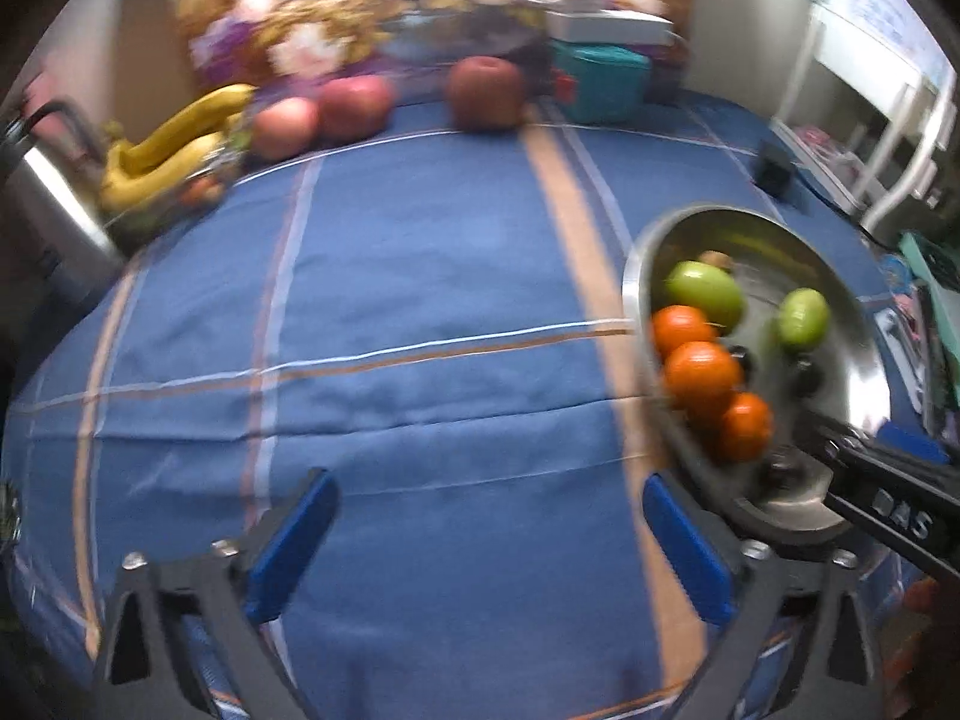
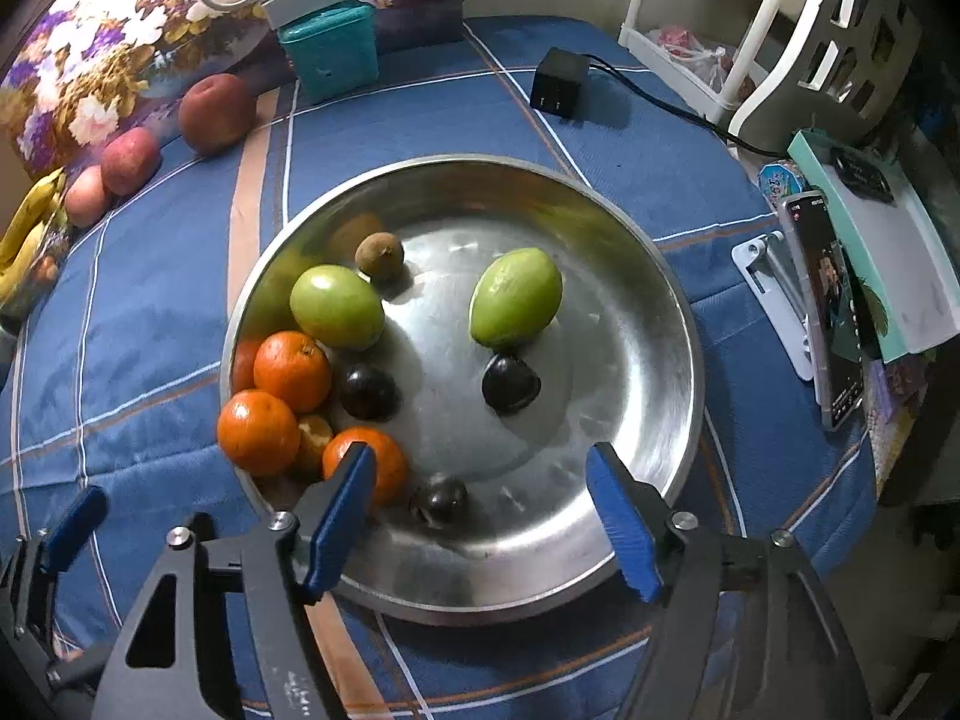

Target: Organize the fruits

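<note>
A round steel plate (image 2: pixel 636 324) lies on the blue cloth and holds three oranges (image 2: pixel 292 370), two green fruits (image 2: pixel 516 297), a small brown fruit (image 2: pixel 379 254) and three dark plums (image 2: pixel 510 384). My right gripper (image 2: pixel 480 516) is open and empty, over the plate's near rim. My left gripper (image 1: pixel 486 546) is open and empty, above bare cloth left of the plate (image 1: pixel 852 324). Three red apples (image 1: pixel 486 93) and bananas (image 1: pixel 174 144) lie at the table's far edge.
A teal box (image 2: pixel 330 51) and a floral box (image 2: pixel 120 42) stand at the back. A black adapter (image 2: pixel 558 84) with its cable lies far right. A phone on a stand (image 2: pixel 825 306) and a white rack (image 2: pixel 780 36) are at the right. A metal kettle (image 1: pixel 42 216) stands far left.
</note>
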Demonstrator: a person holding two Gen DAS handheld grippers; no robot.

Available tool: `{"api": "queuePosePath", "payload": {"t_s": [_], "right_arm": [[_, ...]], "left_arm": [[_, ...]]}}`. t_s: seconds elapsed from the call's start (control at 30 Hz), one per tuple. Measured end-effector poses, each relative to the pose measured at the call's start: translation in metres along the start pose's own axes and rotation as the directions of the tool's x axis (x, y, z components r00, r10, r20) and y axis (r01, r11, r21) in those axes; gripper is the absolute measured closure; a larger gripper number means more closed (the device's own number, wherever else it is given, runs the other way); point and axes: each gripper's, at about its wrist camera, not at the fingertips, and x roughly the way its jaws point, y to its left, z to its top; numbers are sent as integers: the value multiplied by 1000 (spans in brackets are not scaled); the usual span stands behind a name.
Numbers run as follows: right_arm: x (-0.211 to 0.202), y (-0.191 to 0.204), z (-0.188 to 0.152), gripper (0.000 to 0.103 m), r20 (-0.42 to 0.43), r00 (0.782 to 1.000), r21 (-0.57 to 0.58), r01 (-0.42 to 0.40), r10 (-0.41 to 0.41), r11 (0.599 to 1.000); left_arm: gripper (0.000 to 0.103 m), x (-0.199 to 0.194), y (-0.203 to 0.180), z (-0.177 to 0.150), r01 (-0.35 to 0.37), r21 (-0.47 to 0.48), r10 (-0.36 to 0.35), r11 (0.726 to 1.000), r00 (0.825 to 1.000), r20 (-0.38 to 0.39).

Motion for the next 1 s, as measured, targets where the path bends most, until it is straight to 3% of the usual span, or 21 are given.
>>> {"api": "queuePosePath", "payload": {"t_s": [0.07, 0.17, 0.3, 0.53, 1.0], "right_arm": [[-2, 1, -8, 29, 4, 1000, -6, -8, 8, 1000], [-4, 6, -19, 13, 8, 1000, -23, -20, 20, 1000], [-15, 17, -37, 12, 43, 999, -70, -25, 28, 997], [-26, 33, -66, 12, 77, 994, -115, -65, 75, 991], [-30, 40, -74, 12, 101, 992, -136, -56, 70, 989]], "left_arm": [[0, -6, 15, -5, -17, -31, 17, 999, 1000, 6], [0, -13, 27, -13, -42, -51, 43, 998, 999, 11], [0, -24, 33, -29, -133, -43, 134, 990, 991, 21], [0, -36, 47, -50, -303, -78, 306, 950, 952, 20], [0, -33, 55, -50, -262, -95, 262, 961, 965, -9]]}}
